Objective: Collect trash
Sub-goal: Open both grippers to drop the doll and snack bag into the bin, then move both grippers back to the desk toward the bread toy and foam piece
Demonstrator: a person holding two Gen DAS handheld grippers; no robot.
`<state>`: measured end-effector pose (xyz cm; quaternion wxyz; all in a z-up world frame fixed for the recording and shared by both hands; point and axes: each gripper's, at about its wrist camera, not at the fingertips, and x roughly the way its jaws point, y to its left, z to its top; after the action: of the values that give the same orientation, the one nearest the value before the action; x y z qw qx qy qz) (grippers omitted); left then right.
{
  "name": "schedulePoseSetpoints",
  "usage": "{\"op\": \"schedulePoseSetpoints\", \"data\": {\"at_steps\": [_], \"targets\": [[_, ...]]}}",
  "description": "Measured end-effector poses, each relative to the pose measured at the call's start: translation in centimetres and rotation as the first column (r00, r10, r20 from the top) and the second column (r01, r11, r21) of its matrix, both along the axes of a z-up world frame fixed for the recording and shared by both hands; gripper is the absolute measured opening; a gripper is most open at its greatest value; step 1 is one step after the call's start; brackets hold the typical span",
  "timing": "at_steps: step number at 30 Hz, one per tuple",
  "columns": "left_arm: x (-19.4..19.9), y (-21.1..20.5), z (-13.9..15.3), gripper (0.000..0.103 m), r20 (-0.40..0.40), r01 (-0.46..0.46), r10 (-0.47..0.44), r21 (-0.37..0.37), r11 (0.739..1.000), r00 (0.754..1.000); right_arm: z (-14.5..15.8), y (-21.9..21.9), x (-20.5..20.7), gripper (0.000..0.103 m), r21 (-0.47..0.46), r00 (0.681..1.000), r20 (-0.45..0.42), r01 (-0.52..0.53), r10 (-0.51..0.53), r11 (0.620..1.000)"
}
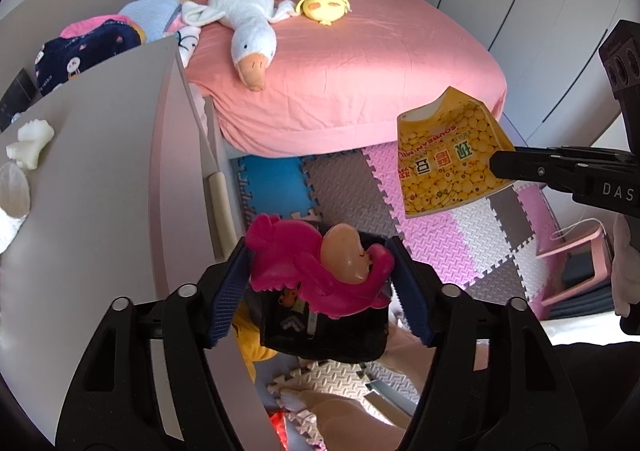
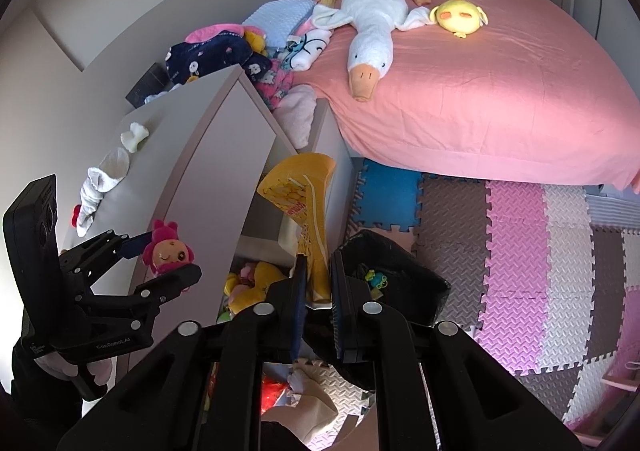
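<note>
My left gripper (image 1: 320, 275) is shut on a small pink-haired doll (image 1: 320, 271) and holds it above a black trash bin (image 1: 324, 331) on the floor. The doll (image 2: 166, 251) and left gripper (image 2: 160, 257) also show at the left of the right wrist view. My right gripper (image 2: 316, 279) is shut on a yellow soybean-milk bag (image 2: 308, 211), held upright beside the black bin (image 2: 400, 279). In the left wrist view the bag (image 1: 444, 159) hangs from the right gripper (image 1: 498, 167) at the right.
A pink bed (image 1: 352, 67) with a white goose plush (image 1: 244, 23) and a yellow chick plush (image 1: 324, 5) is ahead. A beige cabinet (image 1: 100, 171) with white items stands at left. Foam puzzle mats (image 2: 520, 251) cover the floor. Toys (image 2: 252, 283) lie by the cabinet.
</note>
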<state>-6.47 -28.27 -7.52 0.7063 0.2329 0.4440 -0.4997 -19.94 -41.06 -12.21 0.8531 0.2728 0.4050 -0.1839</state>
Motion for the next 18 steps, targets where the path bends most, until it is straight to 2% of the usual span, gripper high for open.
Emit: {"op": "schedulePoseSetpoints", "data": {"at_steps": [1,2,3,4,18], "targets": [[0.0,0.1,-0.1,0.088,0.0,-0.006,0.006,0.003,1.0,1.0,-0.1,0.0,0.2,0.02,0.008,1.0,-0.008,-0.001,0.001,1.0],[0.0,0.1,-0.1,0.092,0.007,-0.011,0.011,0.004,1.0,1.0,-0.1,-0.1,0.3,0.025,0.006,1.0,-0.015,0.003,-0.003,1.0],[0.0,0.1,0.0,0.093,0.022,-0.019,0.018,0.005,1.0,1.0,0.0,-0.1,0.3,0.043,-0.004,1.0,-0.02,0.011,-0.011,1.0],[0.0,0.1,0.1,0.093,0.033,-0.021,0.02,0.008,1.0,0.999,0.1,-0.1,0.4,0.049,-0.026,0.999,-0.026,0.02,-0.021,0.999],[1.0,0.2,0.1,0.094,0.052,-0.048,0.047,0.023,0.999,0.998,0.1,-0.7,1.3,0.049,-0.033,0.999,-0.032,-0.001,0.0,0.999]]}}
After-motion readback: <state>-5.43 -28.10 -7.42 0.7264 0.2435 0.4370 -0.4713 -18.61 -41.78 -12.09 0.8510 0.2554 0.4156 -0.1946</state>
